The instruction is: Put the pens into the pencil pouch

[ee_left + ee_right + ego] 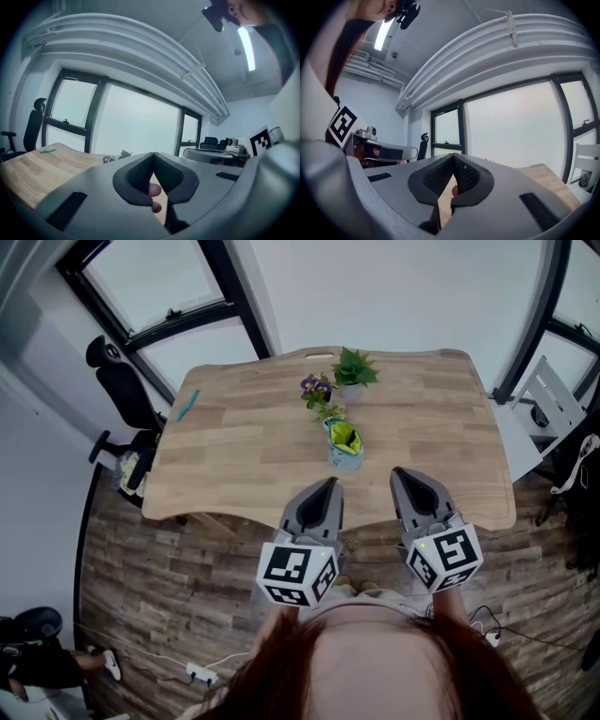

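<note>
A light blue pencil pouch (344, 448) lies near the middle of the wooden table (244, 456), its mouth open on green contents. One teal pen (187, 405) lies alone near the table's left edge, and it shows small and far off as the teal pen (47, 150) in the left gripper view. My left gripper (330, 484) and right gripper (398, 472) hover side by side over the near table edge, just short of the pouch. Both point level toward the windows. The left gripper (153, 154) and the right gripper (453, 155) are shut with nothing between the pads.
A small purple flower pot (316, 388) and a green potted plant (353, 369) stand just behind the pouch. A black office chair (120, 381) stands at the table's left. Cables and a power strip (199, 673) lie on the wood floor.
</note>
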Demonstrator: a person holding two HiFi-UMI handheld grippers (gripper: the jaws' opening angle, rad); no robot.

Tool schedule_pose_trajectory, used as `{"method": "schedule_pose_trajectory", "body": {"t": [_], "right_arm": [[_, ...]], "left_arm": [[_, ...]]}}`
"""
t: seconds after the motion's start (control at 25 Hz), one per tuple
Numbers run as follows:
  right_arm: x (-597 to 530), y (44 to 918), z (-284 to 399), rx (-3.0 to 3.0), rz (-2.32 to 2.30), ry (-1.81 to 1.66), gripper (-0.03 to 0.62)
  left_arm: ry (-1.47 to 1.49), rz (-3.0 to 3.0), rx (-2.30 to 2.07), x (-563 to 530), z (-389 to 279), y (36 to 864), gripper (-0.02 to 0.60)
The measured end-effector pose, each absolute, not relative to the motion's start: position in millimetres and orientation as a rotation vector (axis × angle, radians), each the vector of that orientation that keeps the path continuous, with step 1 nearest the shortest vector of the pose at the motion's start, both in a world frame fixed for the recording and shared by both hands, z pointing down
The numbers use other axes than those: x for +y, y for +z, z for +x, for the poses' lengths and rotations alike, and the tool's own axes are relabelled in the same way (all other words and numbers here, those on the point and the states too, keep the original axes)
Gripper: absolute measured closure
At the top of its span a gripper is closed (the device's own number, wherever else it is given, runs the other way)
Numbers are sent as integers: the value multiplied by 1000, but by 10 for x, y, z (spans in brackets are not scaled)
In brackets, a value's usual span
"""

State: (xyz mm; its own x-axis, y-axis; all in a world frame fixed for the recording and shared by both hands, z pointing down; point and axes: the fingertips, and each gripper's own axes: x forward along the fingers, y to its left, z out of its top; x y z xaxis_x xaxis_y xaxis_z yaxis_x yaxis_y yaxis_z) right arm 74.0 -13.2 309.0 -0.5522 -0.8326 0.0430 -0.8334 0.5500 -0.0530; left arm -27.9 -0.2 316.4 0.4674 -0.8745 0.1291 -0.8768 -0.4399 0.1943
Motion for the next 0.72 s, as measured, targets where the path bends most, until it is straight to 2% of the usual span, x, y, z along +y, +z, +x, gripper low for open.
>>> {"method": "schedule_pose_trajectory", "body": {"t": [0.72], "right_arm": [[-193, 3181, 707, -2663, 1553, 101, 595]], "left_arm": [[18, 2503, -1435, -76, -313, 3248, 579]]}}
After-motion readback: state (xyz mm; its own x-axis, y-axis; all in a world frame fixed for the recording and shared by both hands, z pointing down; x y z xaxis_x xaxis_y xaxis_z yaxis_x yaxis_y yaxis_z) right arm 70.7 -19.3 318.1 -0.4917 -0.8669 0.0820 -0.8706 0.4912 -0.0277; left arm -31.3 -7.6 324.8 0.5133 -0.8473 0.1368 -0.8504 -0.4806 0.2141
